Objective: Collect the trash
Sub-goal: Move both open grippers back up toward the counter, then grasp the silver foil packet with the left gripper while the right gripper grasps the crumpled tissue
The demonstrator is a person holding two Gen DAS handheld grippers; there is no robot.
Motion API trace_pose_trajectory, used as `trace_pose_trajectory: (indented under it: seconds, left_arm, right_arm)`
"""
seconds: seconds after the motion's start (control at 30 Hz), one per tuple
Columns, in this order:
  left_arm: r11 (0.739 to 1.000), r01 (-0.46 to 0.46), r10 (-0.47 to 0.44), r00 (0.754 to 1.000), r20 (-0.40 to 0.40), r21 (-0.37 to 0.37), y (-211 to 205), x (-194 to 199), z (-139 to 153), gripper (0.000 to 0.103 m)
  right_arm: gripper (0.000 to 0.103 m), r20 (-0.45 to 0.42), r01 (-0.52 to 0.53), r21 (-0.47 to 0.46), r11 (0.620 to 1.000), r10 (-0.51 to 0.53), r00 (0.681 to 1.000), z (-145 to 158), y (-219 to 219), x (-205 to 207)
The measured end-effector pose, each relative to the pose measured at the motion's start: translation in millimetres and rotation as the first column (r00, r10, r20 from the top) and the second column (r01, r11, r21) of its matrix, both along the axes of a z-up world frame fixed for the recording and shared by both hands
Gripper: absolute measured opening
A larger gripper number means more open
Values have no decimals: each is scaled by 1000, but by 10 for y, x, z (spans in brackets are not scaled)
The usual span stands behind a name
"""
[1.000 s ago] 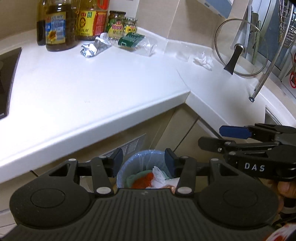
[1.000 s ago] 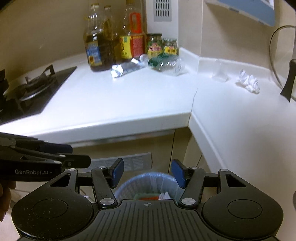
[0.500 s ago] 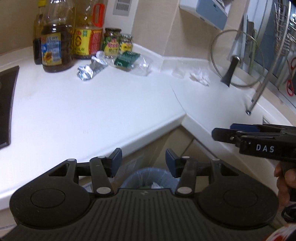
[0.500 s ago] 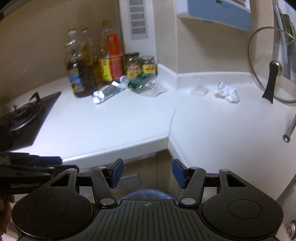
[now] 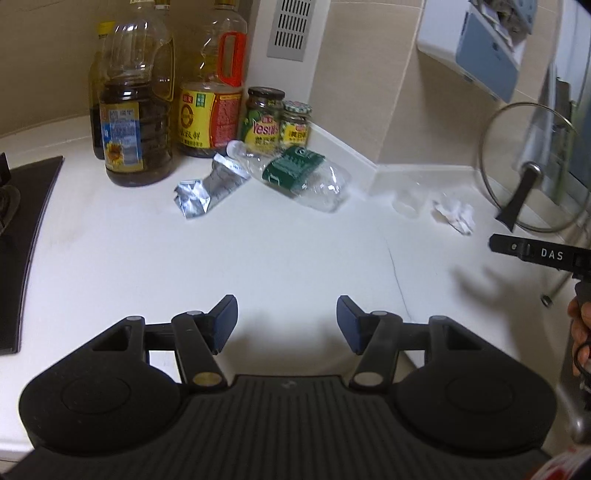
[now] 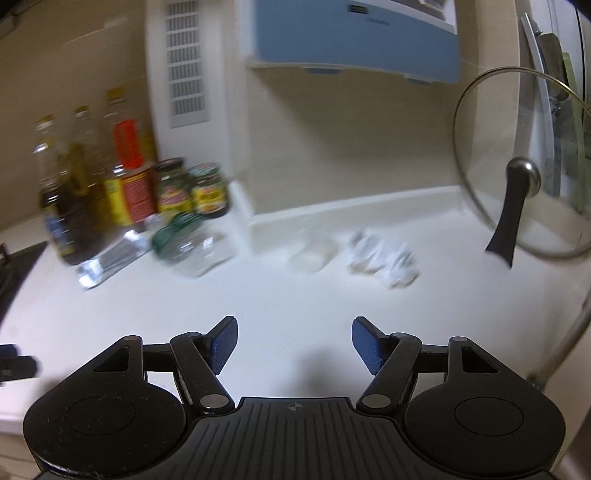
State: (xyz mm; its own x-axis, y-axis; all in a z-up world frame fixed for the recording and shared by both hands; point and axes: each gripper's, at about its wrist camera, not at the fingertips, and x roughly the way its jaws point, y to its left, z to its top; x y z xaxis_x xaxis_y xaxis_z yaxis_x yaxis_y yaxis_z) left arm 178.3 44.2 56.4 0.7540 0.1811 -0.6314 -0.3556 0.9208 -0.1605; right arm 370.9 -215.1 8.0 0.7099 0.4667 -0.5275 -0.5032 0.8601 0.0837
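On the white counter (image 5: 258, 258) lie a crumpled silver foil wrapper (image 5: 210, 186), an empty clear plastic bottle with a green label (image 5: 299, 173), a small clear plastic cup (image 5: 406, 201) and a crumpled white tissue (image 5: 456, 216). My left gripper (image 5: 286, 325) is open and empty above the counter, well short of the wrapper and bottle. My right gripper (image 6: 293, 345) is open and empty; the tissue (image 6: 384, 260), the cup (image 6: 314, 254), the bottle (image 6: 192, 245) and the wrapper (image 6: 107, 262) lie ahead of it. The right gripper's side shows in the left wrist view (image 5: 535, 253).
Oil bottles (image 5: 138, 110) and two sauce jars (image 5: 275, 120) stand at the back wall. A black hob (image 5: 22, 240) is at the left. A glass pot lid (image 6: 517, 173) leans at the right. A blue-and-white wall unit (image 6: 354, 33) hangs above.
Both grippers have risen from the bin below the counter edge and moved forward over the counter. The bin is out of view. Both stay open and empty.
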Motion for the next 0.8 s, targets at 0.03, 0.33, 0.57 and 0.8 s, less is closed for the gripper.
trace_pose_trajectory:
  seconds: [0.03,0.33,0.57,0.8]
  left_arm:
    - [1000,-11,11,1000,-4,11,-10,59,16,57]
    - [994,-109,109,994,-21,28,26,507,73,69]
    - [996,-80,81,996,-24,36,165,876,23,71]
    - [996,-79,78,997,3,33,342,1125,2,76]
  right_arm:
    - [70,7,6,-12,1000,-6,1000,-18,-25,128]
    - [82,-34,74,-1,997,-74,997,-190,-190,1216]
    - [83,-94,122,-2,992,-122,988,-375,-64,1750]
    - [80,-130,131,-28,991,-133,983,-610,96,1980]
